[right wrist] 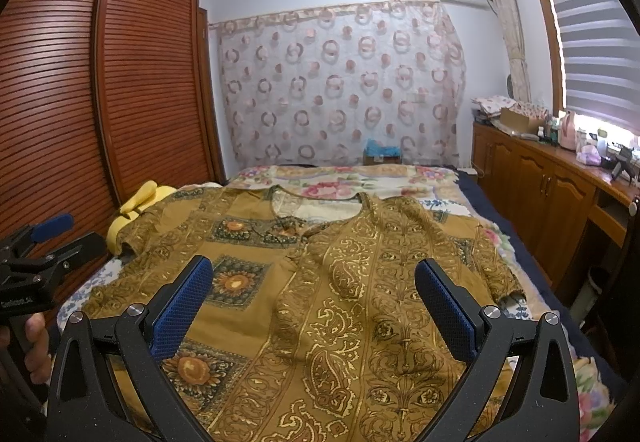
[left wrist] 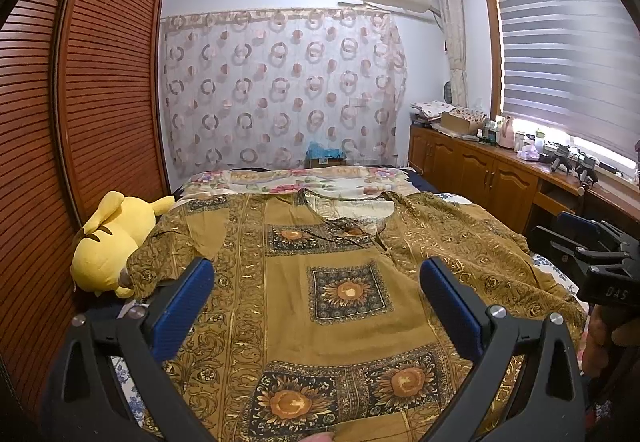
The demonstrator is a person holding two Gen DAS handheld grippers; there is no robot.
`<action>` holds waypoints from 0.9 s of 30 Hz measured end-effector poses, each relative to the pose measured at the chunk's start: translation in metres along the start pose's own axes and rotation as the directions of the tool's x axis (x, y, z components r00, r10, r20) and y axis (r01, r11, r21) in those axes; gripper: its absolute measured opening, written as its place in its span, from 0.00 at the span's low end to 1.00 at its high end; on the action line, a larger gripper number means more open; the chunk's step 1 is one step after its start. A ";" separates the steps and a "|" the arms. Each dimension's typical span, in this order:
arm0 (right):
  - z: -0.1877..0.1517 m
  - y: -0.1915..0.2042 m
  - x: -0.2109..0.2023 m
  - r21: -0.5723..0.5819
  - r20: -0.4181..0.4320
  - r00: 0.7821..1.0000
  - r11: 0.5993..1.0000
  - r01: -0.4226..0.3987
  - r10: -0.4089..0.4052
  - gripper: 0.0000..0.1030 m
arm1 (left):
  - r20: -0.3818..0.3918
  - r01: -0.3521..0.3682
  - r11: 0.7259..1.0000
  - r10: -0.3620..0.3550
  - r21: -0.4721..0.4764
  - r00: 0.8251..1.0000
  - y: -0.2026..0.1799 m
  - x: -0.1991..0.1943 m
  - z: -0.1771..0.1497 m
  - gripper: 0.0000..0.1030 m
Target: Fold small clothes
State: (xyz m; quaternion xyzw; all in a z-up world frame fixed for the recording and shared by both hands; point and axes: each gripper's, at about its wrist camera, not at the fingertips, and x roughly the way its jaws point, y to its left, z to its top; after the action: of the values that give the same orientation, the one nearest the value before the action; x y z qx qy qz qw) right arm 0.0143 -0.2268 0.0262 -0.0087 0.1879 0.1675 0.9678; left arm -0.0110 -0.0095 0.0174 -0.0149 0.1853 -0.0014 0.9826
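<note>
Bedroom walls close in on three sides of a bed (left wrist: 400,178) covered with a floral quilt: slatted reddish-brown wooden wardrobe doors (left wrist: 104,82) run along its left edge, a sheer curtain printed with pink rings (left wrist: 280,90) hangs behind its far end, and a low wooden cabinet (left wrist: 480,170) cluttered with bottles stands under a striped window blind along its right edge.

At the left edge of the bed lies a yellow plush toy (left wrist: 108,246), partly under one short sleeve of the task's garment. That garment, an olive-gold printed cotton tunic with dark sunflower squares and gold scrollwork (left wrist: 328,282), is spread flat across the middle of the bed, neckline toward the far end and hem toward the near edge, apparently laid out so it can be folded. Its right half looks already turned over or doubled, showing a paisley band in the right wrist view.

The left gripper (left wrist: 316,282) hovers above the tunic's left-centre, near the near edge of the bed, jaws wide apart and holding nothing; its blue pads (left wrist: 184,306) frame a sunflower square. The right gripper (right wrist: 314,282) hangs over the right-centre in the same way, jaws spread and empty. Each is held by a hand (right wrist: 38,346) on a black handle. Both seem poised to pick grasp points, probably hem or sleeve, before a first fold.
</note>
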 end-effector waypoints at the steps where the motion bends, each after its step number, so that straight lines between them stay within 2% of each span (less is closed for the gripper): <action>1: 0.000 0.000 0.000 0.001 0.000 1.000 1.000 0.000 0.000 1.00 | 0.000 0.001 1.000 -0.001 -0.001 1.000 0.000 0.000 0.000 1.00; 27: -0.005 -0.008 -0.002 0.002 0.002 1.000 1.000 -0.005 0.005 1.00 | -0.003 -0.001 1.000 0.001 -0.002 1.000 -0.002 0.000 -0.001 1.00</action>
State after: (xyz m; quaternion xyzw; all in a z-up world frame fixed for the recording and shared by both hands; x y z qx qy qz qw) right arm 0.0132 -0.2355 0.0223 -0.0069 0.1872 0.1697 0.9675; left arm -0.0114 -0.0117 0.0166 -0.0159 0.1868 -0.0009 0.9823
